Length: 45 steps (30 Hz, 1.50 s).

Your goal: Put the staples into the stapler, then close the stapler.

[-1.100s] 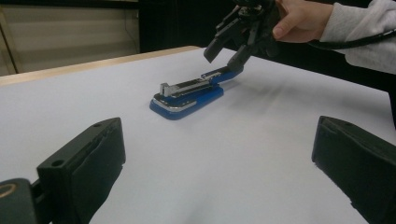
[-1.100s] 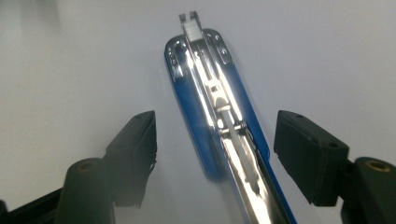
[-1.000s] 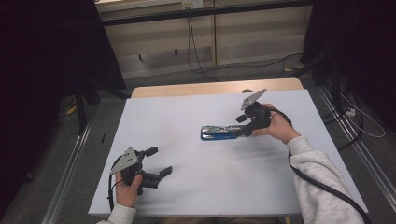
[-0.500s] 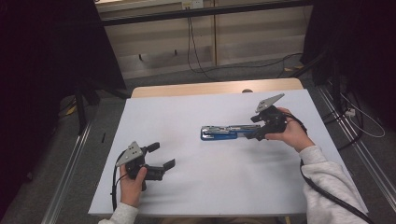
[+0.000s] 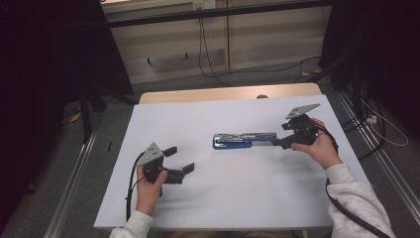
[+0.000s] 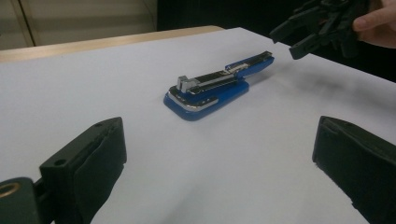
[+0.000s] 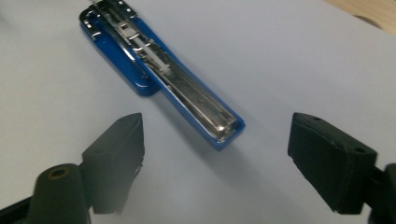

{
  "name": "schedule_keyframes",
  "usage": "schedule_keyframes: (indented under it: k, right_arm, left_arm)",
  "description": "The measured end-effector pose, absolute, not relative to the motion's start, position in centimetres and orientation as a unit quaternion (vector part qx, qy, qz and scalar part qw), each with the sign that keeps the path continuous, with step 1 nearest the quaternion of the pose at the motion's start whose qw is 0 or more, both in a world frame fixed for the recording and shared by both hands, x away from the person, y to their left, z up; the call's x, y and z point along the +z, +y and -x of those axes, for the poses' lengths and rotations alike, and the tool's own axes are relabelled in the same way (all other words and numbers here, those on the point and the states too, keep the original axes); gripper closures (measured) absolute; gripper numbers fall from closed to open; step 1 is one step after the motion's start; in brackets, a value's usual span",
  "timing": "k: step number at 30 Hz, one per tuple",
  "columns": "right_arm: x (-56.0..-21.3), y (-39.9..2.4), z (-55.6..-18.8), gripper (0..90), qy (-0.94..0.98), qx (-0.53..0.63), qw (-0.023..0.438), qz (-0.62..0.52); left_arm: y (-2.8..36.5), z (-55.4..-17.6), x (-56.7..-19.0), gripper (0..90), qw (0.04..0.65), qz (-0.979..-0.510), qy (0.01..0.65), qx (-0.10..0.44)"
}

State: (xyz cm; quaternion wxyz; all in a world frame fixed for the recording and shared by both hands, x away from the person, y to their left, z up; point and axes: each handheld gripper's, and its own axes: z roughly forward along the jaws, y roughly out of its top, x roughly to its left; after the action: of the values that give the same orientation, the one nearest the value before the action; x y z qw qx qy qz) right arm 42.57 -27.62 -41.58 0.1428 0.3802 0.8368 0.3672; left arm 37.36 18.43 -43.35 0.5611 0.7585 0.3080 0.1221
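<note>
My right hand-held gripper [image 5: 278, 143], jaws apart, lines up with the blue stapler's [image 5: 243, 140] free end; my left hand-held gripper [image 5: 179, 163] waits spread wide.

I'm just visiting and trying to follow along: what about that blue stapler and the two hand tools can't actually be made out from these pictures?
- Stapler: any staples inside are too small to tell in the high view; glare hides the channel in the right gripper view.
- Stapler's underside: hidden against the white table in every view.
- Right gripper: its upper part is cut off by the top edge of the left gripper view.
- Left gripper: its grip is covered by the hand in the high view.
</note>
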Motion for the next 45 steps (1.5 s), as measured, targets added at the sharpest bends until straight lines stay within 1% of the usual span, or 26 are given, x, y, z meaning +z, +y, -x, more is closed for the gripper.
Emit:
schedule_keyframes:
  k: [2,4,7,16,19,24,27,29,31,34,35,36,37,38,39,41,43,44,45]
  right_arm:
    - [-41.7,-28.0,-42.4,22.2,0.828,0.37,0.147,-0.394]
    - [-41.9,-28.3,-42.2,26.0,0.829,0.363,0.152,-0.398]
    - [-42.3,-28.7,-42.0,28.3,0.831,0.351,0.152,-0.403]
    - [-42.4,-29.4,-41.6,28.4,0.825,0.355,0.159,-0.41]
    - [-42.4,-29.5,-41.6,28.4,0.826,0.355,0.16,-0.409]
    - [-42.4,-29.6,-41.5,28.9,0.825,0.354,0.163,-0.409]
    - [-42.4,-29.7,-41.4,30.2,0.825,0.354,0.164,-0.408]
    - [-42.4,-29.9,-41.4,34.0,0.825,0.356,0.163,-0.408]
    - [-42.4,-30.0,-41.3,41.0,0.824,0.356,0.164,-0.409]
    - [-42.5,-30.0,-41.3,54.9,0.826,0.355,0.162,-0.406]
    - [-42.5,-29.9,-41.3,58.2,0.829,0.352,0.163,-0.403]
    - [-42.6,-29.8,-41.2,64.3,0.831,0.348,0.164,-0.401]
    - [-42.6,-29.7,-41.2,68.0,0.833,0.347,0.162,-0.4]
    - [-42.7,-29.6,-41.3,70.0,0.833,0.345,0.163,-0.402]
    - [-42.8,-29.5,-41.3,73.5,0.831,0.343,0.166,-0.405]
    - [-42.9,-29.5,-41.3,81.8,0.827,0.343,0.167,-0.412]
    - [-43.0,-29.3,-41.3,87.3,0.827,0.344,0.17,-0.41]
    - [-43.1,-29.2,-41.3,88.9,0.83,0.342,0.165,-0.409]
    - [-43.2,-29.0,-41.3,89.9,0.833,0.337,0.164,-0.406]
  left_arm:
    - [17.9,-37.8,-43.4,3.0,0.555,-0.761,0.312,0.123]
    - [17.4,-38.3,-43.4,3.1,0.553,-0.762,0.313,0.124]
    - [16.6,-38.9,-43.5,3.5,0.556,-0.759,0.317,0.125]
    - [14.9,-40.5,-44.0,3.8,0.551,-0.76,0.326,0.117]
    - [14.5,-40.9,-44.1,4.0,0.539,-0.767,0.329,0.117]
    - [13.8,-41.5,-44.4,7.0,0.53,-0.77,0.335,0.119]
    - [13.4,-41.8,-44.5,13.6,0.53,-0.767,0.339,0.124]
    - [13.4,-42.1,-44.7,18.6,0.525,-0.767,0.346,0.127]
    - [13.3,-42.3,-44.9,26.0,0.519,-0.768,0.352,0.132]
    - [13.2,-42.6,-45.1,38.7,0.493,-0.773,0.373,0.144]
    - [13.0,-42.8,-45.0,43.1,0.486,-0.775,0.378,0.144]
    - [12.9,-42.9,-45.0,48.5,0.485,-0.775,0.379,0.146]
    - [12.8,-43.0,-44.9,53.2,0.479,-0.776,0.383,0.147]
    - [12.6,-43.1,-44.9,58.8,0.477,-0.775,0.387,0.146]
    - [12.4,-43.2,-44.9,62.3,0.476,-0.776,0.387,0.146]
    - [12.2,-43.5,-45.2,72.7,0.471,-0.777,0.391,0.145]
    - [12.1,-43.8,-45.6,79.3,0.463,-0.783,0.39,0.141]
    - [12.1,-44.0,-45.7,82.8,0.451,-0.792,0.387,0.139]
    - [12.0,-44.2,-45.8,84.6,0.449,-0.793,0.388,0.135]
